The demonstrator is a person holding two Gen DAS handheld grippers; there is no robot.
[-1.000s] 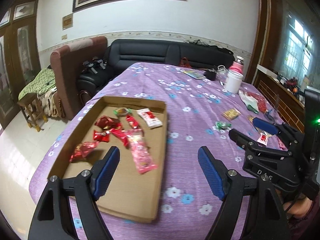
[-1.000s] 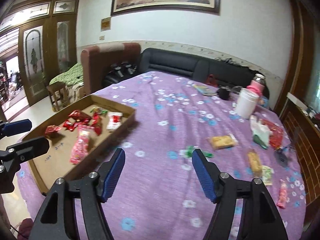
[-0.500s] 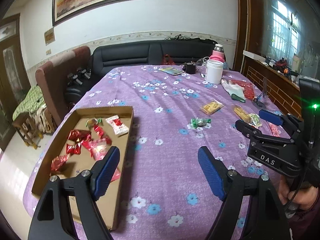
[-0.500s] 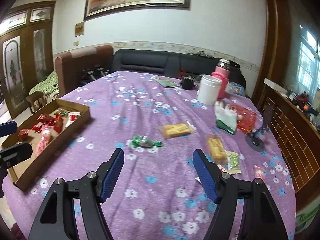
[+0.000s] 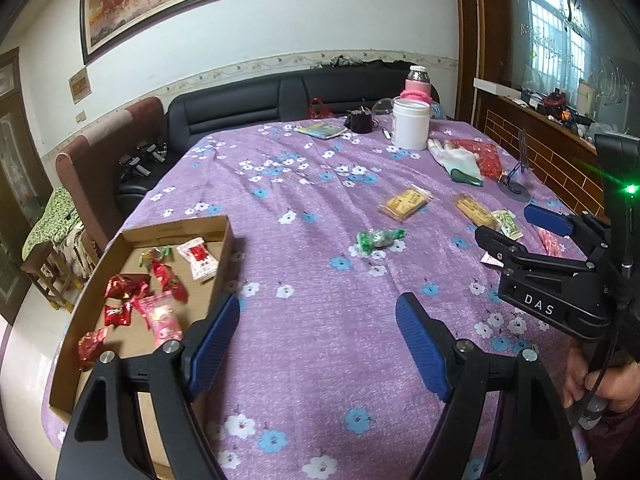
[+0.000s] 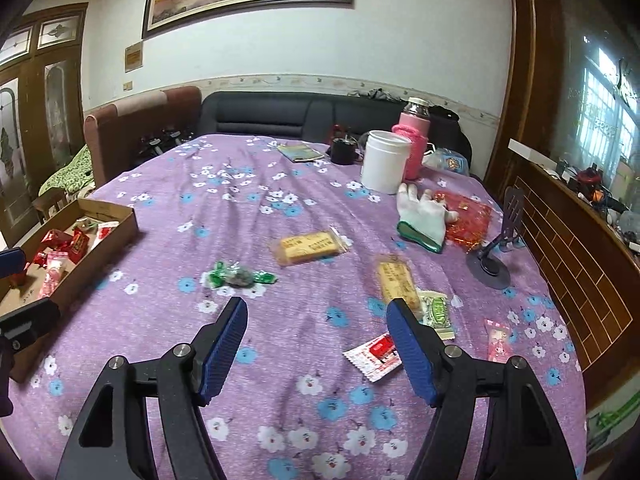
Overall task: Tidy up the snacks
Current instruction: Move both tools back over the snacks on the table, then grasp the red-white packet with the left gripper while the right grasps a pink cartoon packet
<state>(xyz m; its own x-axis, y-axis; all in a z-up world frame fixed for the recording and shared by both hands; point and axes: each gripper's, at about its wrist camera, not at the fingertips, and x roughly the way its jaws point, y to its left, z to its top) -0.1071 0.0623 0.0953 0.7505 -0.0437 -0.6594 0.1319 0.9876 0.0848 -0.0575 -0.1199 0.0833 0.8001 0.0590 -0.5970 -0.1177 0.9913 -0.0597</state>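
Both tongs swung away from box (image 5: 224, 236) toward loose snacks on worktop (image 6: 304, 208); left tongs (image 5: 318, 330) apart, empty; right tongs (image 6: 316, 338) apart, empty, above red-white packet (image 6: 374, 356); risk: flat wrapper slips, pads snag cloth

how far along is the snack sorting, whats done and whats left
Partly done: several red and pink snacks already lie in the cardboard tray. Nothing is in hand; the left tool and right tool are both empty. Left on the tablecloth: green candy, two yellow bars and small packets.
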